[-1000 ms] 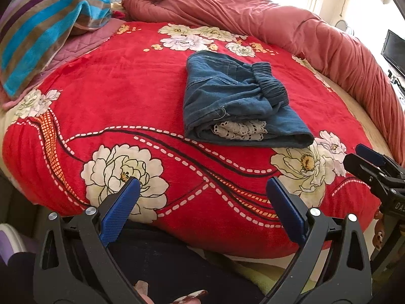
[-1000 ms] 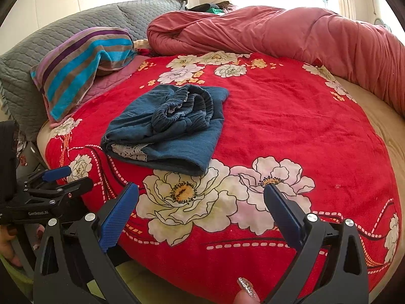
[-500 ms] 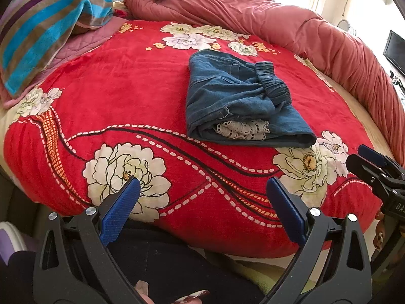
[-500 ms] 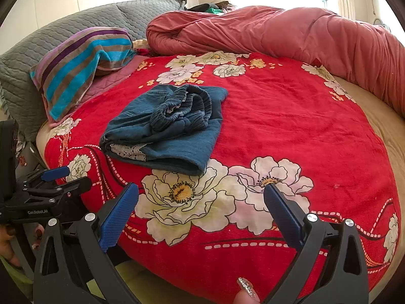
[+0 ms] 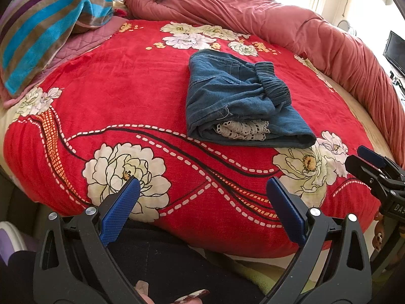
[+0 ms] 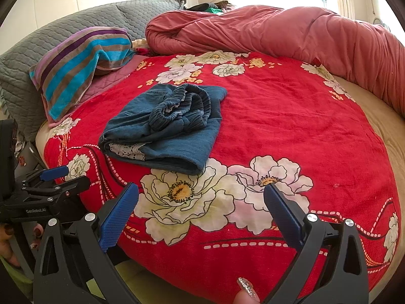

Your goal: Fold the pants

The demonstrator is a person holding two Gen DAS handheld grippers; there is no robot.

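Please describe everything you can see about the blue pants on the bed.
The pants are dark blue, denim-looking cloth, folded into a compact rectangular bundle. A gathered elastic waistband lies bunched on top, and white lace trim shows at the near open edge. They lie flat on the red floral blanket, near its middle. Nothing else touches them; both grippers are apart from them, open.

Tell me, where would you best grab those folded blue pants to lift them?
Probably the thick folded edge of the pants nearest the viewer, coming in low from the front. The layers stack there, lace trim showing between, so one pinch catches them all. The bunched waistband on top would unfold.
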